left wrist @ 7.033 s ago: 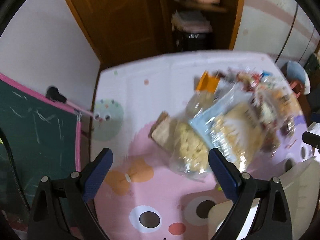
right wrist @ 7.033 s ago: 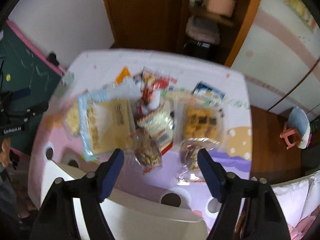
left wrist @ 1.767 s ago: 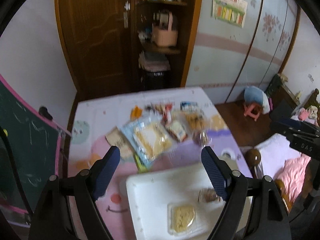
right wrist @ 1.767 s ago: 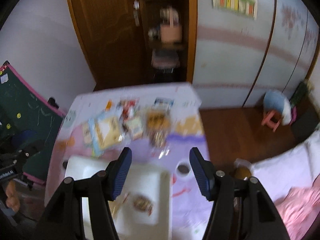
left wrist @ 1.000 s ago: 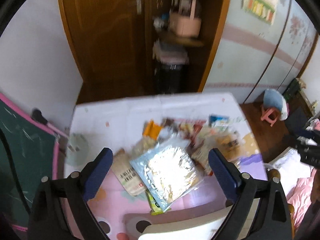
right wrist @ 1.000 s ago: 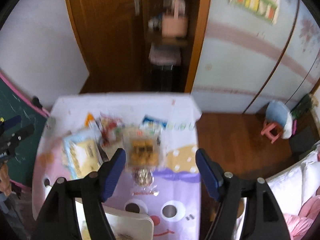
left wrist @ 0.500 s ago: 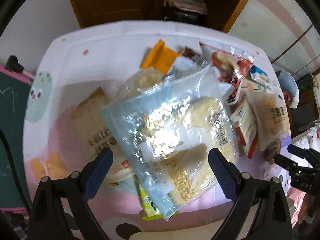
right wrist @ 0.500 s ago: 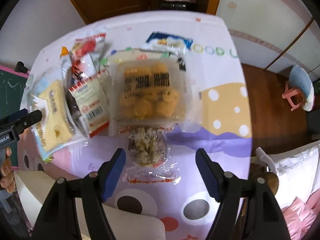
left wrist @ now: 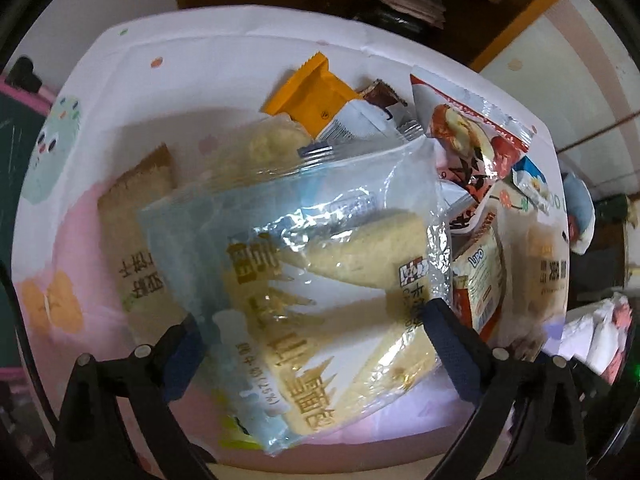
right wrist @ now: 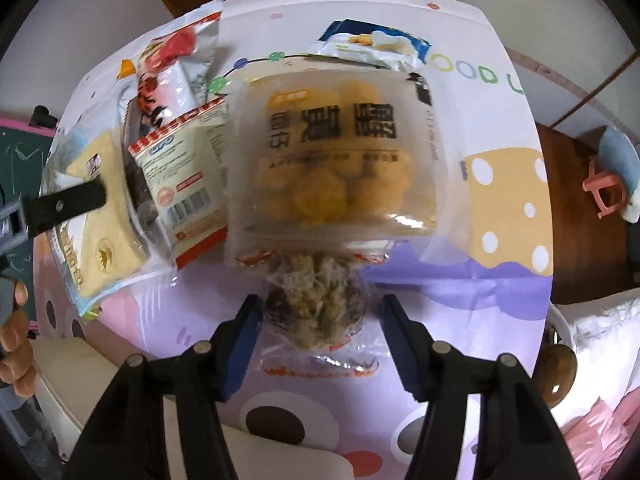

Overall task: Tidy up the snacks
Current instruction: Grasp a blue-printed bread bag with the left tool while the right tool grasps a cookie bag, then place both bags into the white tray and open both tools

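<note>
On the left side of the desk (left wrist: 132,80), a brown paper-look packet (left wrist: 138,240) is lying flat, partly tucked under a large clear blue-tinted bag of sponge cakes (left wrist: 320,280). The left gripper (left wrist: 310,334) is pointing almost straight down over that bag, its jaws opening to nearly their widest; the blue fingers (left wrist: 448,334) are standing at the bag's two sides, the bag lying between them, and whether the pads are touching it I cannot tell. Behind the bag an orange wrapper (left wrist: 310,94) is lying against a red-and-white pouch (left wrist: 468,136). Further right, a red-and-white Lipo box (right wrist: 182,184) is leaning between the big bag and a frosted tub of golden pastries (right wrist: 332,160). A blue-and-white packet (right wrist: 372,42) is sitting just behind the tub. Just in front of the tub, a small clear bag of nutty clusters (right wrist: 320,304) is resting on the cartoon-printed cloth. The right gripper (right wrist: 320,322) is pointing straight down around it, jaws closing, the small bag between the fingers (right wrist: 250,332) with a narrow gap showing on each side. At the left edge of the right wrist view, a hand (right wrist: 16,344) is holding the left gripper's handle.
</note>
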Action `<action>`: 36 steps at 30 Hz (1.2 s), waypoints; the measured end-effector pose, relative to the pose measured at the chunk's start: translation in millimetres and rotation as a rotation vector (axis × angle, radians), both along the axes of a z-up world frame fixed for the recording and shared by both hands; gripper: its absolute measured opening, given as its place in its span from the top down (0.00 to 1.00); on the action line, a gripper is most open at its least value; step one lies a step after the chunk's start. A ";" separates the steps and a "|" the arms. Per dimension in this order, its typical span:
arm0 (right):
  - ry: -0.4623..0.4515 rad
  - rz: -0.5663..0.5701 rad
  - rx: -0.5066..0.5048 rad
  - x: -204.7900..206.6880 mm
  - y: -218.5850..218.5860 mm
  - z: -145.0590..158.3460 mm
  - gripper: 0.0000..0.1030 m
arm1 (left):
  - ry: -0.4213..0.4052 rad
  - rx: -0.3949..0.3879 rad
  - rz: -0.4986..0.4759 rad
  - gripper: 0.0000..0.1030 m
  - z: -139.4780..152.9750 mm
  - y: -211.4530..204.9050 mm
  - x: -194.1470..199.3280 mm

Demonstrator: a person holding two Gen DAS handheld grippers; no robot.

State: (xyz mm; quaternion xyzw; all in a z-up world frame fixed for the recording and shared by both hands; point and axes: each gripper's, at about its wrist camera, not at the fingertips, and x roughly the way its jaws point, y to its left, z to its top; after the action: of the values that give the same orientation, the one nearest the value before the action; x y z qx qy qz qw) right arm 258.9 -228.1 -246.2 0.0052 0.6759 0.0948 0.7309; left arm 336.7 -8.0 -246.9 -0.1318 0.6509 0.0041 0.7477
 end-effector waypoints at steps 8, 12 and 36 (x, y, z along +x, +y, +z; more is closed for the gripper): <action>0.027 0.035 0.091 -23.0 25.9 4.9 0.50 | -0.069 -0.124 0.022 0.64 6.8 -9.7 -3.1; 0.007 0.035 0.122 -30.3 32.7 10.9 0.51 | -0.134 -0.134 -0.020 0.76 25.3 -15.4 -14.8; -0.574 -0.017 0.147 -172.7 5.3 238.0 0.50 | -0.668 -0.060 -0.307 0.77 283.2 31.5 -249.9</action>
State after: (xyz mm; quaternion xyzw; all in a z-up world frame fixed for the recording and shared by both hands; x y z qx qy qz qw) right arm 86.2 -222.8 -8.3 0.0368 0.4330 0.1351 0.8905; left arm 86.8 23.6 36.4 -0.0483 0.3830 -0.1705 0.9066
